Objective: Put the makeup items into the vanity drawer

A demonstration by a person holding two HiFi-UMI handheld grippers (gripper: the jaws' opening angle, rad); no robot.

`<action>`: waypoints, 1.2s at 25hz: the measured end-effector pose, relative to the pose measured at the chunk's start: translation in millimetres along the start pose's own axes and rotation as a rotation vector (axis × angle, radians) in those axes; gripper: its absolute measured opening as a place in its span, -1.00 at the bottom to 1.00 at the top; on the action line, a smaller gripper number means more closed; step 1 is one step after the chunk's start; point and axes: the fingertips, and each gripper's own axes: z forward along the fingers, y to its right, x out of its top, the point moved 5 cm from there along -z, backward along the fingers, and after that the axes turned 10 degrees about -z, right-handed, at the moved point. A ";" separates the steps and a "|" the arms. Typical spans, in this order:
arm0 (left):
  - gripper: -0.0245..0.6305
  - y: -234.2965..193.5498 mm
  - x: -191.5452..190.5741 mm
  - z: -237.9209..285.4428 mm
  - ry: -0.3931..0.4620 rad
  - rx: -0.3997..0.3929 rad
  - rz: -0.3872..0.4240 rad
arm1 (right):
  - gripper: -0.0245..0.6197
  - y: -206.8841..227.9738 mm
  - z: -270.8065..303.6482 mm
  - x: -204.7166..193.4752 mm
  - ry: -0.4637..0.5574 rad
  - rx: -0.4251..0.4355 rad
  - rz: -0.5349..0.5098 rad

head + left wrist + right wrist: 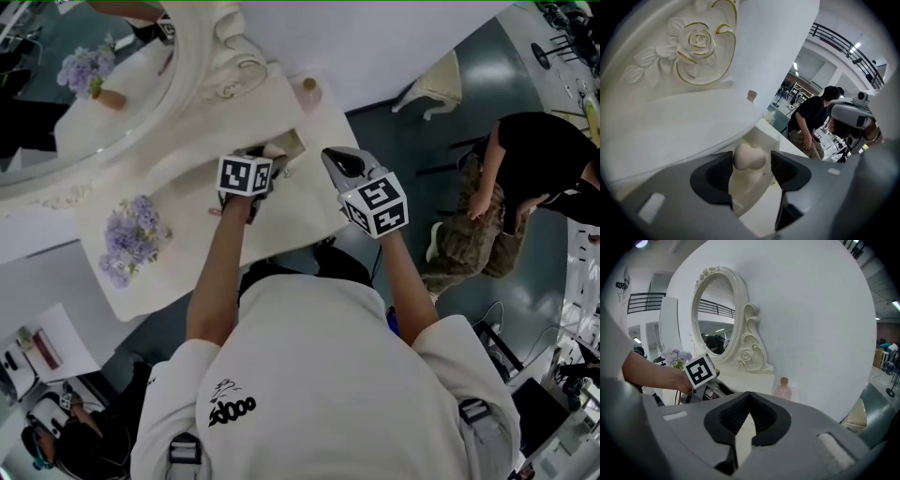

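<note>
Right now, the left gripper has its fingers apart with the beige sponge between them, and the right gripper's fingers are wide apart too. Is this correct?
Not quite. The right gripper has its fingers closed together with nothing between them; the right gripper view shows it. The rest stands: the left gripper has its fingers apart with the beige sponge between them.

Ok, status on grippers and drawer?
Left gripper open, sponge between its jaws at the open drawer. Right gripper shut, empty. Pink bottle out on the vanity. Nothing blocking.
</note>
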 end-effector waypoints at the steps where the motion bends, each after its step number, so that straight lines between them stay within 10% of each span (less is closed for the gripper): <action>1: -0.07 0.7 0.3 -0.5 0.007 -0.001 -0.001 | -0.91 -0.9 0.6 1.3 0.001 0.001 -0.003; 8: 0.01 0.9 5.0 -25.6 0.119 0.016 0.012 | -0.91 -12.2 -0.7 9.1 0.021 0.004 -0.030; 20: -0.84 27.5 25.3 -154.2 0.499 0.116 0.243 | -0.91 -42.8 -15.5 61.2 0.156 -0.015 -0.123; 30: -0.87 15.2 -19.2 -226.0 0.589 0.181 0.254 | -0.91 -99.7 8.9 86.6 0.187 0.100 -0.219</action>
